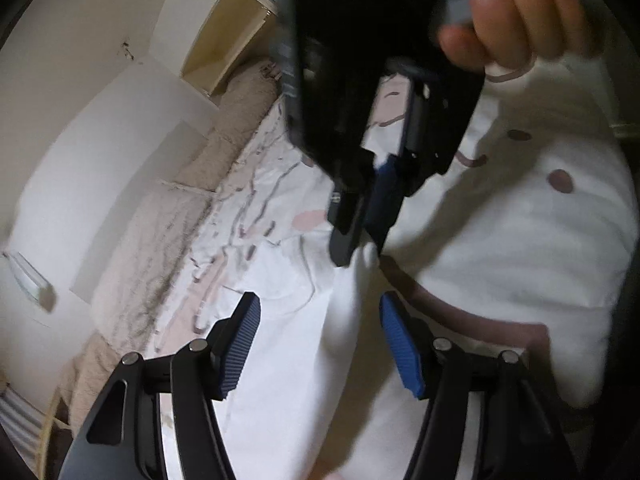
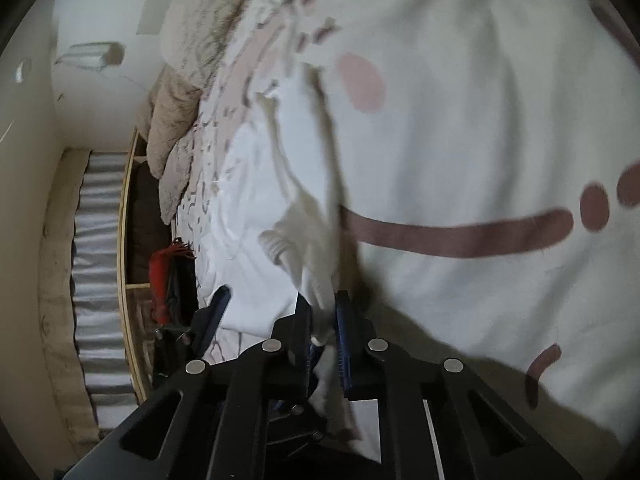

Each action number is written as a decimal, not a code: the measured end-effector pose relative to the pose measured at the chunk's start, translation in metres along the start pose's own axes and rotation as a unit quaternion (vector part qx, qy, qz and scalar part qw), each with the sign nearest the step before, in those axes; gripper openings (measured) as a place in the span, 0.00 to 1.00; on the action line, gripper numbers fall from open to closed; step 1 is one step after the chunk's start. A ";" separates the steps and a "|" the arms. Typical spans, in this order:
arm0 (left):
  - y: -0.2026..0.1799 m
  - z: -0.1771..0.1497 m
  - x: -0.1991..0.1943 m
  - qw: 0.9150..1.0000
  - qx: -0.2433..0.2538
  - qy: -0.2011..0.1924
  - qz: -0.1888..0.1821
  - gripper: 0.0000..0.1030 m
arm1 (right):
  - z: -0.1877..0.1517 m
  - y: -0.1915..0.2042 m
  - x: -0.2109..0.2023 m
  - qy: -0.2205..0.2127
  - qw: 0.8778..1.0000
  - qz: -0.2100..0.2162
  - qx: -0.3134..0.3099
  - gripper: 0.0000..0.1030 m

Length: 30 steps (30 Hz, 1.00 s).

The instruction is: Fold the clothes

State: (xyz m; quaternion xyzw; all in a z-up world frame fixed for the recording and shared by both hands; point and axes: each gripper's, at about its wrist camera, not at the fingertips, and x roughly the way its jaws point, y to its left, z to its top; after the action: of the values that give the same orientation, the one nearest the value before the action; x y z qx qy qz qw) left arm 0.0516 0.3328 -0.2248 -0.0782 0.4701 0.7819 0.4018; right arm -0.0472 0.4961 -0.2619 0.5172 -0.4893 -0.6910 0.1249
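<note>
A white garment (image 1: 520, 220) with mauve dots and a mauve stripe lies bunched over the bed. My left gripper (image 1: 320, 332) is open just above it, blue pads wide apart with only cloth beneath them. A hand (image 1: 516, 12) holds my right gripper (image 1: 360, 236) above the garment's left edge, its fingers close together. In the right wrist view my right gripper (image 2: 323, 320) is shut on a fold of the white garment (image 2: 460, 120). A ribbed cuff (image 2: 276, 248) hangs just ahead of it. One blue pad of the left gripper (image 2: 218, 310) shows to the left.
A white bedsheet (image 1: 256, 200) with a twig pattern covers the bed. Beige fuzzy pillows (image 1: 236, 120) lie along the wall. A wooden shelf (image 2: 130, 280) holding a red item (image 2: 160, 276) stands beside the bed, with a striped curtain (image 2: 100, 260) behind it.
</note>
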 end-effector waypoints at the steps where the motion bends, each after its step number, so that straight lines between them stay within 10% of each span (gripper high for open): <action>1: -0.003 0.004 0.001 1.000 0.005 0.001 0.009 0.51 | 0.000 0.006 -0.002 -0.001 1.000 0.000 -0.006 0.12; 7: -0.007 0.022 0.007 0.999 -0.003 0.015 0.032 0.34 | 0.001 0.029 -0.009 0.002 1.000 0.010 -0.023 0.12; 10: 0.000 0.024 0.012 0.999 -0.031 0.031 0.030 0.09 | 0.001 0.033 -0.012 0.002 0.999 0.006 -0.032 0.12; 14: 0.023 0.020 0.012 0.993 -0.107 0.039 0.004 0.08 | -0.001 0.038 -0.018 -0.017 0.999 -0.004 -0.046 0.16; 15: 0.031 0.017 0.011 0.990 -0.134 0.042 -0.004 0.08 | -0.002 0.039 -0.023 -0.029 0.998 -0.003 -0.048 0.25; 17: 0.042 0.014 0.008 0.984 -0.170 0.040 -0.014 0.08 | -0.003 0.041 -0.032 -0.059 0.997 -0.011 -0.050 0.96; 24: 0.074 -0.006 -0.021 0.962 -0.271 0.031 -0.028 0.08 | 0.048 0.016 -0.020 -0.028 0.999 0.033 0.000 0.88; 30: 0.084 -0.011 -0.016 0.959 -0.278 0.032 -0.034 0.08 | 0.106 0.007 0.036 0.039 0.999 0.032 0.007 0.69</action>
State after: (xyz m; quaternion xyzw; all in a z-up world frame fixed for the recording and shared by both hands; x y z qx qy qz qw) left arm 0.0003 0.2954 -0.1660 -0.2274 0.2438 0.8647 0.3757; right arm -0.1536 0.5264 -0.2790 0.5290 -0.5050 -0.6624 0.1622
